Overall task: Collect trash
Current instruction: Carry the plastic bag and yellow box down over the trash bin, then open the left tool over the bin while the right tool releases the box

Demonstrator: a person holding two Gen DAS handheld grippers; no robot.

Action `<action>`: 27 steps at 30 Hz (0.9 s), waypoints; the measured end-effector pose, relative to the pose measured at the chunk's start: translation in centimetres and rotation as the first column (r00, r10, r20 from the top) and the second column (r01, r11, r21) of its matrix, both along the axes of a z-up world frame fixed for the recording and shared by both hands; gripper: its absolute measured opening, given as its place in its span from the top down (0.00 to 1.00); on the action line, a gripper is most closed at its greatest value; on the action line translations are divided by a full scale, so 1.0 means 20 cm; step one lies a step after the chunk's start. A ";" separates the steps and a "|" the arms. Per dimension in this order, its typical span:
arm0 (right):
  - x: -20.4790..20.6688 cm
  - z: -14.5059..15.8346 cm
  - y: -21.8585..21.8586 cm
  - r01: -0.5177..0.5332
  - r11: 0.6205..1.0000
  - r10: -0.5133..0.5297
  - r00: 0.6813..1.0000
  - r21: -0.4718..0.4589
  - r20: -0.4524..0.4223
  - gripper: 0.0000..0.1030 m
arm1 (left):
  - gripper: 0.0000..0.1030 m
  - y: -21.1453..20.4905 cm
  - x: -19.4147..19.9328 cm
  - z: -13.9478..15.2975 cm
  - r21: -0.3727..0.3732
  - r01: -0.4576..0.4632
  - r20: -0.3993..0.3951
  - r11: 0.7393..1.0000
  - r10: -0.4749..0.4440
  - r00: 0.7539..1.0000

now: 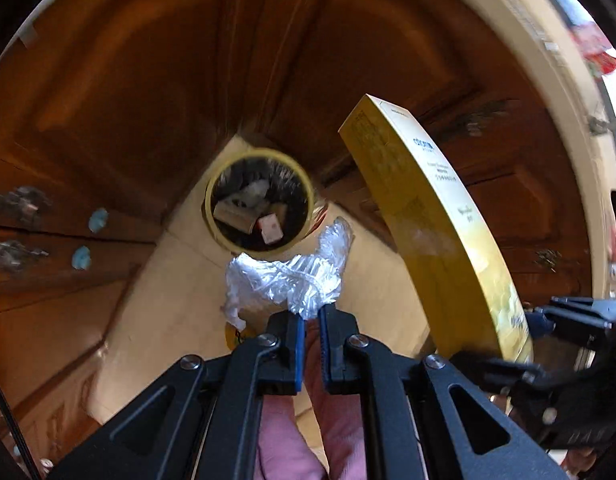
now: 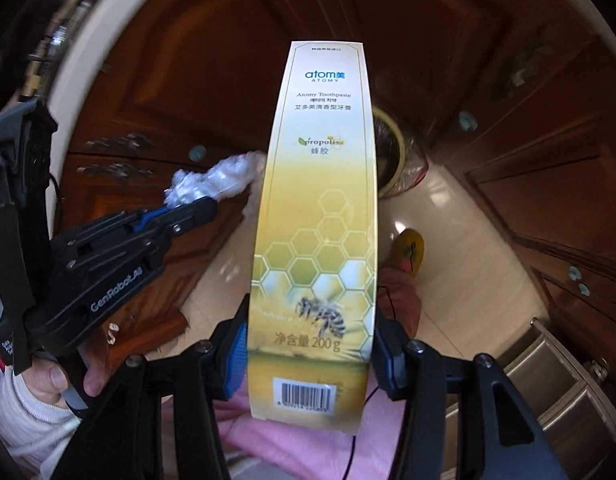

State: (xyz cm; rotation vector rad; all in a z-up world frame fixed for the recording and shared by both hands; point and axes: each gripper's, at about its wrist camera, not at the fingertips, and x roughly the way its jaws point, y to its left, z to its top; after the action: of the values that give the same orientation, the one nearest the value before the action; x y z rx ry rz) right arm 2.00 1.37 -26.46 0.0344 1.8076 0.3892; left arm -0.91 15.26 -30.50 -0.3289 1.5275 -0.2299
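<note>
My left gripper is shut on a crumpled clear plastic wrap, which bulges out past the fingertips. Straight beyond the wrap, on the floor, stands a yellow-rimmed trash bin with several scraps inside. My right gripper is shut on a tall yellow toothpaste box near its barcode end, and the box stands upright between the blue pads. In the left wrist view that box rises at the right. The left gripper with the wrap shows at the left of the right wrist view. The bin is half hidden behind the box.
Dark wooden cabinets with blue knobs close in on both sides of a pale tiled floor. A yellow slipper and pink trouser legs show below the grippers. Metal steps stand at the lower right.
</note>
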 end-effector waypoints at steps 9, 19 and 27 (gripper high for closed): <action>0.18 -0.80 0.00 -0.028 0.999 0.020 0.975 -0.031 -0.222 0.50 | 0.96 -0.02 0.20 -0.66 0.038 -0.050 -0.123 0.998 0.054 0.991; 0.42 -1.55 -0.04 -0.073 0.994 0.037 0.915 -0.075 -0.402 0.50 | 0.96 0.03 0.42 -1.30 0.082 -0.136 -0.240 0.987 0.152 0.959; 0.65 -2.02 0.00 -0.090 0.987 0.022 0.893 -0.131 -0.450 0.49 | 0.96 -0.03 0.63 -1.71 0.104 -0.136 -0.290 0.985 0.161 0.943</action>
State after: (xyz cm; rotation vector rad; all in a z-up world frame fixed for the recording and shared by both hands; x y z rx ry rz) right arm 15.04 1.27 -66.87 -0.0363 2.2970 0.3003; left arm 11.74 14.63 -64.75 -0.4256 1.7947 0.0046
